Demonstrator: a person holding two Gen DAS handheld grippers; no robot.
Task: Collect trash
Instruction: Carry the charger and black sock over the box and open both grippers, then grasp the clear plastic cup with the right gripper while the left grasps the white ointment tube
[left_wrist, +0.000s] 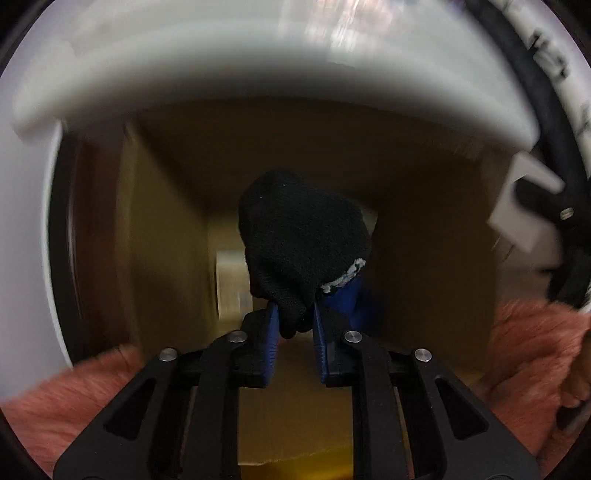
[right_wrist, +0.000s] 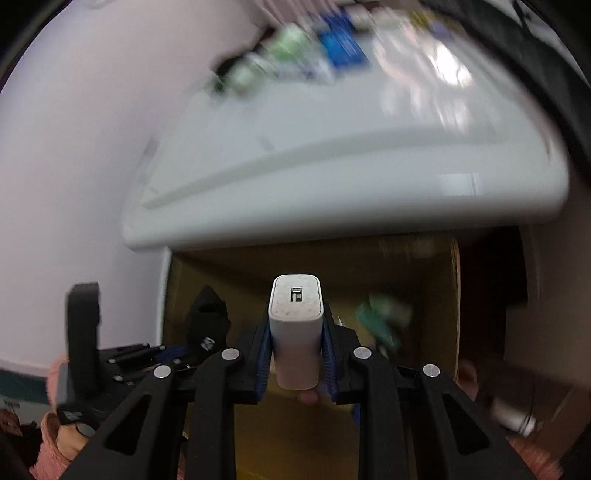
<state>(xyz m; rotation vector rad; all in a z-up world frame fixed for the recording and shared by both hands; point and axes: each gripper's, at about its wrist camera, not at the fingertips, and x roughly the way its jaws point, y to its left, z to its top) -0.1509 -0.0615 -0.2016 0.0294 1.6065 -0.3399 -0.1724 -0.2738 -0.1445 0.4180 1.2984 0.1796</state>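
My left gripper is shut on a black sock with a small white mark, and holds it over the open cardboard box under the white table. My right gripper is shut on a white charger block, its USB port facing forward, above the same cardboard box. The left gripper with the black sock shows at the lower left of the right wrist view. A green wrapper lies blurred inside the box.
The white table edge hangs just above the box opening. On the table top are blurred bottles and packets. A white wall stands on the left. Pink fuzzy sleeves flank the gripper.
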